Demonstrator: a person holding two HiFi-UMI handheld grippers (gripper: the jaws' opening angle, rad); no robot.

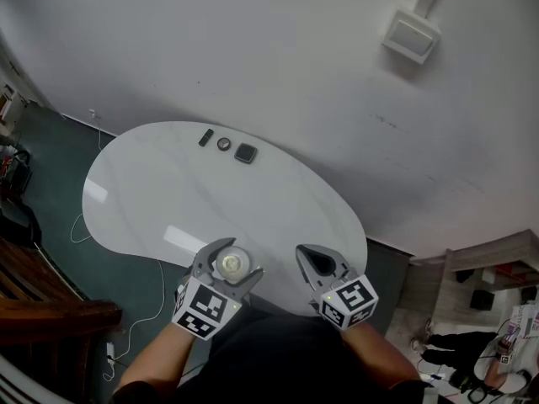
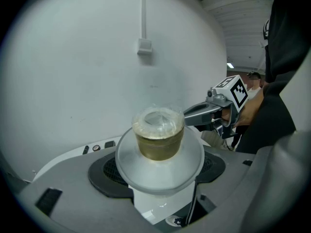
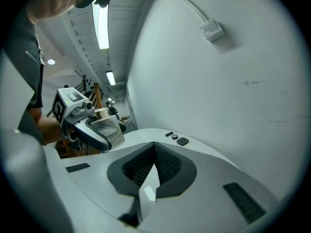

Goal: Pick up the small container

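Observation:
The small container [image 1: 232, 263] is a clear cup with brownish contents and a wide clear lid. It sits between the jaws of my left gripper [image 1: 229, 265], which is shut on it over the near edge of the white table [image 1: 160, 196]. In the left gripper view the container [image 2: 159, 139] fills the centre between the dark pads [image 2: 106, 171]. The right gripper view shows the container [image 3: 108, 131] held slightly above the tabletop. My right gripper [image 1: 317, 264] is just to its right, jaws closed together with nothing between them [image 3: 154, 152].
Three small dark items lie at the table's far edge: a bar [image 1: 205, 137], a round piece [image 1: 223, 144] and a square piece [image 1: 245, 153]. A white wall with a junction box [image 1: 410, 35] stands behind. Wooden furniture [image 1: 42, 310] and cables are at the left.

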